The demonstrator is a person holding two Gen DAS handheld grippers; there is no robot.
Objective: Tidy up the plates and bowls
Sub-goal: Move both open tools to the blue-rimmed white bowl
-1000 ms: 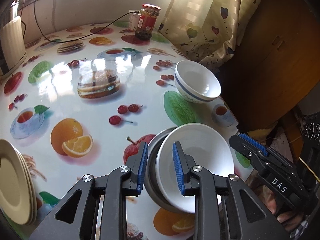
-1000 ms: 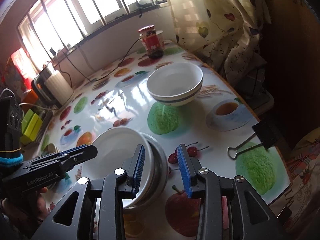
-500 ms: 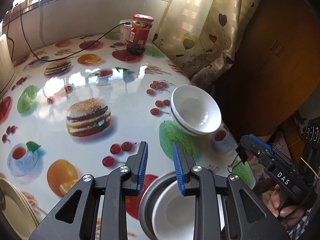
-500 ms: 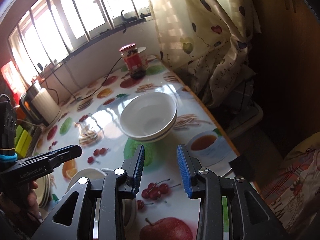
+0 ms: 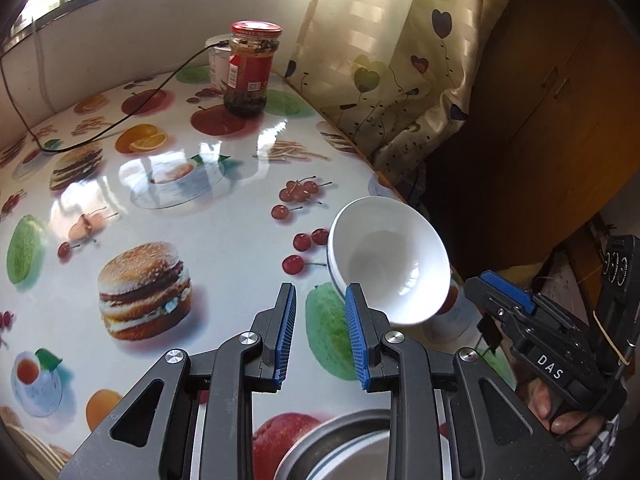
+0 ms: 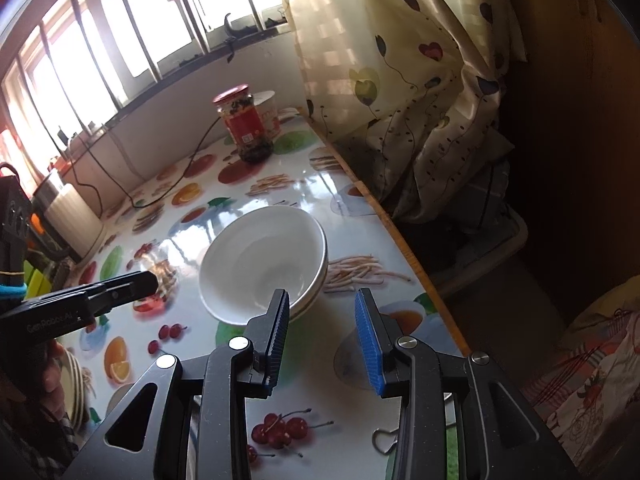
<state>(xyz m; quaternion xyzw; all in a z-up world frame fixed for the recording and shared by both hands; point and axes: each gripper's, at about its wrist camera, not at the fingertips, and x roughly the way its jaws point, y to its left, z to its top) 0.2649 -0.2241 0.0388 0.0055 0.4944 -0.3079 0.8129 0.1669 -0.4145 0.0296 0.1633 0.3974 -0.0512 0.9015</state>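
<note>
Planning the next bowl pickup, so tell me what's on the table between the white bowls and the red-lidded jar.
Nothing stands there in either wrist view: between the white bowls and the jar lies only bare, glossy printed tablecloth.

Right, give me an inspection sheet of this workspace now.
Surface: glossy table with fruit and burger prints.
Job's things: white bowls, nested, near the table's edge; metal dish holding a white bowl under the left tongs; plate stack.
Clutter: sauce jar, white cup behind it, binder clip.
Tongs: left tongs and right tongs both open, empty.
Cables: black cable across the table.
Surroundings: barred window, heart-patterned curtain.
</note>
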